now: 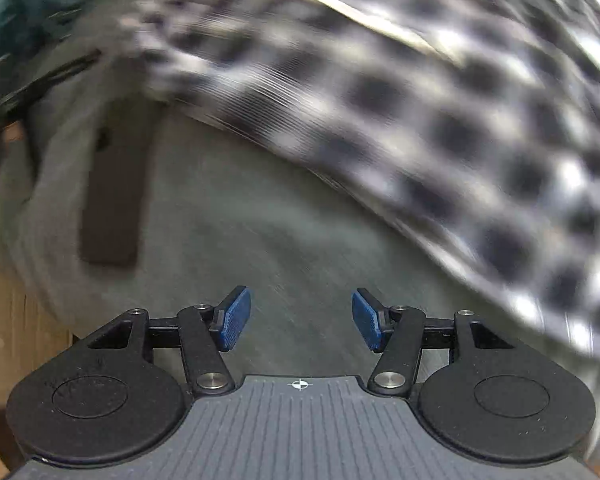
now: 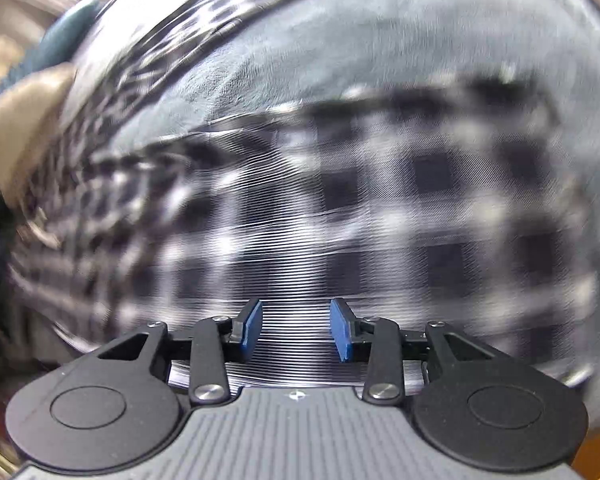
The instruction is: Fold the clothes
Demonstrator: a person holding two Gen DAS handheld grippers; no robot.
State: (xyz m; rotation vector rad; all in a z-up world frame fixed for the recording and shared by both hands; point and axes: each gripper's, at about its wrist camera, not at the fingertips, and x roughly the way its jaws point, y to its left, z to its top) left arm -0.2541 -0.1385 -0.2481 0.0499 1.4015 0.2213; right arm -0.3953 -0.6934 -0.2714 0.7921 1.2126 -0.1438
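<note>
A black-and-white checked garment (image 1: 440, 112) lies spread across the upper right of the left wrist view, blurred by motion, on a grey cloth-covered surface (image 1: 260, 216). My left gripper (image 1: 301, 318) hovers over the bare grey cloth beside the garment's edge, its blue pads apart with nothing between them. In the right wrist view the same checked garment (image 2: 360, 216) fills the middle. My right gripper (image 2: 296, 330) sits just above it, jaws apart, and the pads do not press on the fabric.
A dark flat rectangular object (image 1: 114, 200) lies on the grey cloth at the left. A wooden edge (image 1: 8, 328) shows at the lower left. Dark teal fabric (image 2: 56, 52) and a tan shape (image 2: 24, 128) sit at the left of the right wrist view.
</note>
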